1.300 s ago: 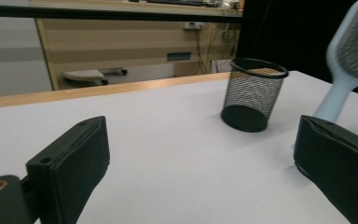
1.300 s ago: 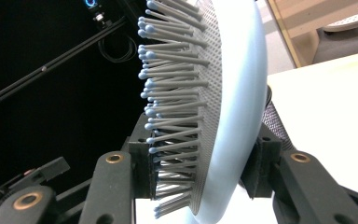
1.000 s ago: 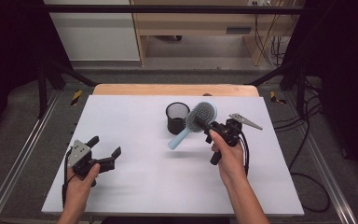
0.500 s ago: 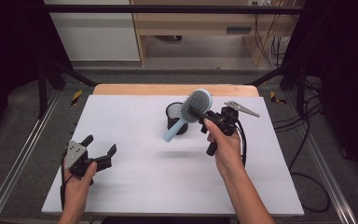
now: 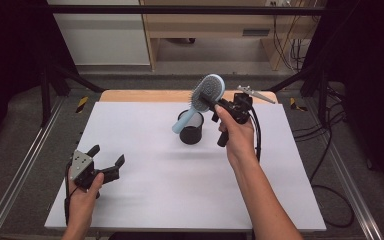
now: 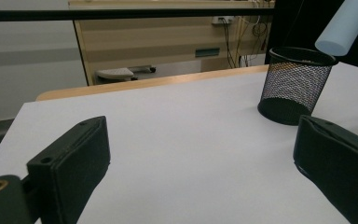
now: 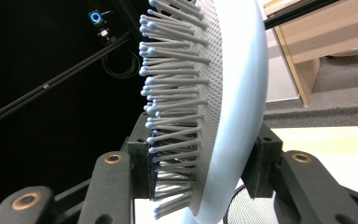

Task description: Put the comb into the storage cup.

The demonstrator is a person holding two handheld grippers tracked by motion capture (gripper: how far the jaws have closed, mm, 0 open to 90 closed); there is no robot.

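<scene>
A light blue hairbrush [image 5: 203, 97] hangs tilted in the air, its handle end pointing down at a black mesh cup [image 5: 190, 128] on the white table [image 5: 170, 190]. My right gripper [image 5: 209, 101] is shut on the brush head; in the right gripper view its pads press the bristle side and the back of the hairbrush [image 7: 223, 112]. My left gripper [image 5: 108, 158] rests low at the table's front left, open with nothing between its pads. In the left gripper view the mesh cup [image 6: 294, 84] stands ahead to the right, with the brush handle tip [image 6: 342, 25] above it.
A wooden strip [image 5: 145, 95] runs along the table's far edge. Metal rails [image 5: 25, 165] flank the table on both sides. Cables [image 5: 330, 165] lie on the floor at the right. A wooden bench [image 5: 205, 30] stands beyond the table.
My right gripper has lifted the hairbrush up and away from the table surface to above the mesh cup. The left gripper has stayed put.
</scene>
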